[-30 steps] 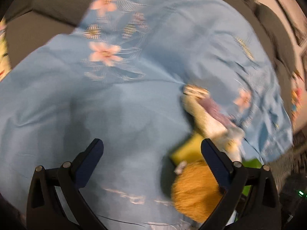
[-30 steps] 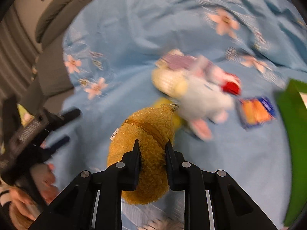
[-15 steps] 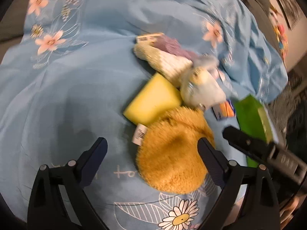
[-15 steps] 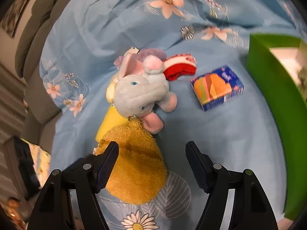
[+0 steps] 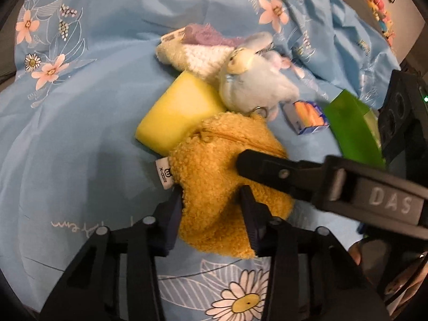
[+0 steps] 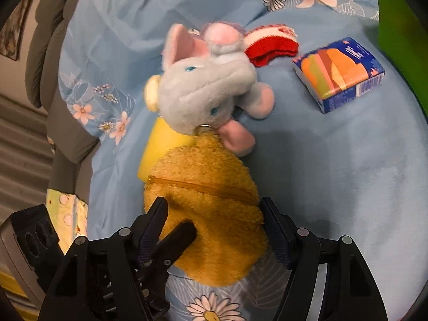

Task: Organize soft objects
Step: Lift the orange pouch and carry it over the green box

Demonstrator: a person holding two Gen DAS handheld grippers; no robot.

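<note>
A fuzzy yellow zip pouch (image 5: 214, 176) lies on the blue floral sheet (image 5: 80, 133). My left gripper (image 5: 211, 208) is shut on its near part. My right gripper (image 6: 214, 219) is open, its fingers on either side of the pouch (image 6: 208, 214); one right finger (image 5: 267, 165) crosses the left wrist view. A pale blue plush elephant (image 6: 203, 91) lies beyond the pouch, with a yellow sponge (image 5: 174, 112) to the left. A cream and purple knit item (image 5: 192, 50) and a red and white sock (image 6: 270, 45) lie behind the elephant.
A blue and orange tissue pack (image 6: 339, 75) lies to the right of the elephant. A green box (image 5: 353, 131) stands at the right edge of the sheet. Grey cushions (image 6: 48, 53) border the sheet on the left.
The right gripper let go of the yellow pouch and opened. The left gripper swung over to the pouch and closed on it.
</note>
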